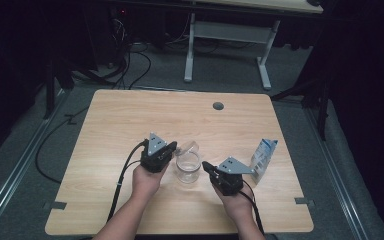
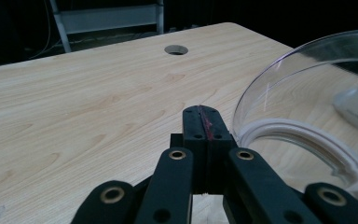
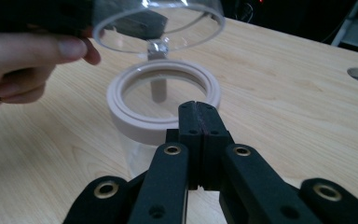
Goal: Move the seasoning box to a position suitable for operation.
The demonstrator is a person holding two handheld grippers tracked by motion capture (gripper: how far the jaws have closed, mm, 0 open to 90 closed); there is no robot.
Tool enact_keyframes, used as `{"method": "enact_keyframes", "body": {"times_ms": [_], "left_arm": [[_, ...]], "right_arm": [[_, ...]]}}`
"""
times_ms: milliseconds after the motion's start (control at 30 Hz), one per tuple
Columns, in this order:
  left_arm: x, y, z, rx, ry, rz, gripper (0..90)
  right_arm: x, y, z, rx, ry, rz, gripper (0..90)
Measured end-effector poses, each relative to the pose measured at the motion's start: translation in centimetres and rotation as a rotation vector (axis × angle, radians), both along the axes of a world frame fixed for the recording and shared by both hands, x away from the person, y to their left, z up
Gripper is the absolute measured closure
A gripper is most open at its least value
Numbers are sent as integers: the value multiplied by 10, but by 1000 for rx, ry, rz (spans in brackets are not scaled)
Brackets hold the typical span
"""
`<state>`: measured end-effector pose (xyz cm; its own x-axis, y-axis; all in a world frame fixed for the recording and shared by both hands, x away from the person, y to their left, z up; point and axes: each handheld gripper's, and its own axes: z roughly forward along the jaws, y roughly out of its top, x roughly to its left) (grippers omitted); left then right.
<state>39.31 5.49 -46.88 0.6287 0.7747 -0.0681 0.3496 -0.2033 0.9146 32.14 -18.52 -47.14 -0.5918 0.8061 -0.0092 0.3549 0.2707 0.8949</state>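
Both tools point(image 2: 200, 116) point(image 3: 199, 112) closed beside jar point(image 1: 188, 168)

High cam looks down and forward over the whole table point(image 1: 130, 125). Both gripper cams sit low, close up, sharing the clear jar point(image 3: 161, 100) between them.

Clear glass jar point(image 1: 188, 169) standing upright on the wooden table's near half, between the 2 hands, with a pale ring point(image 3: 163, 100) around its mouth. Hinged clear lid point(image 3: 158, 21) swung open and tilted up behind the mouth, joined at the back by a small metal hinge; seen close at the right edge of the left gripper view as a curved transparent dome point(image 2: 307, 84). Nothing visible inside.
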Motion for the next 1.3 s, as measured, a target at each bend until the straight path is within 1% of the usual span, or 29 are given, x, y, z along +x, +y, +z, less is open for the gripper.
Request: {"method": "enact_keyframes", "body": {"times_ms": [100,167,267,333,433,633,767,800,833,867,900,933,1000,1033,1067,1100,1133,1167,1233,1267,1300], "left_arm": [[0,0,0,-2,1,0,900],[0,0,0,-2,-1,0,900],[-1,0,0,-6,-2,-2,900],[-2,-1,1,-8,-4,-3,900],[-2,-1,1,-10,-5,-3,900],[-2,0,1,-12,-5,-8,900],[-4,2,2,-4,-7,-12,900],[-7,6,2,-24,-2,-6,900],[-7,6,2,-24,-2,-6,900],[-11,12,1,-38,3,-3,900],[-11,12,1,-38,3,-3,900],[-17,17,0,-49,4,-3,900],[-25,23,-2,-68,8,-4,900],[-25,23,-2,-68,8,-4,900],[-32,25,-5,-67,7,-10,900],[-36,26,-7,-62,7,-16,900],[-39,26,-9,-66,10,-21,900],[-39,26,-9,-66,10,-21,900],[-46,26,-12,-84,22,-31,900],[-49,25,-13,-91,26,-39,900],[-54,21,-15,-87,28,-58,900]], "right_arm": [[-3,5,4,6,-18,21,899],[-4,7,5,13,-20,33,898],[-3,12,4,6,-17,43,898],[-3,15,3,11,-15,49,898],[-2,17,4,11,-19,51,897],[-1,18,10,35,-34,50,897],[0,19,11,37,-37,54,897],[0,19,11,37,-32,53,897],[0,19,11,37,-32,53,897],[0,19,11,29,-32,55,897],[0,19,11,29,-32,55,897],[0,19,11,30,-30,54,897],[0,19,11,28,-32,54,897],[0,19,11,28,-32,54,897],[-1,20,10,26,-32,54,897],[-1,20,10,24,-30,53,897],[-1,20,10,24,-31,53,897],[-1,20,10,24,-31,53,897],[-1,20,10,25,-33,52,897],[-1,20,10,21,-38,53,897],[-1,20,11,25,-36,51,898]]}}
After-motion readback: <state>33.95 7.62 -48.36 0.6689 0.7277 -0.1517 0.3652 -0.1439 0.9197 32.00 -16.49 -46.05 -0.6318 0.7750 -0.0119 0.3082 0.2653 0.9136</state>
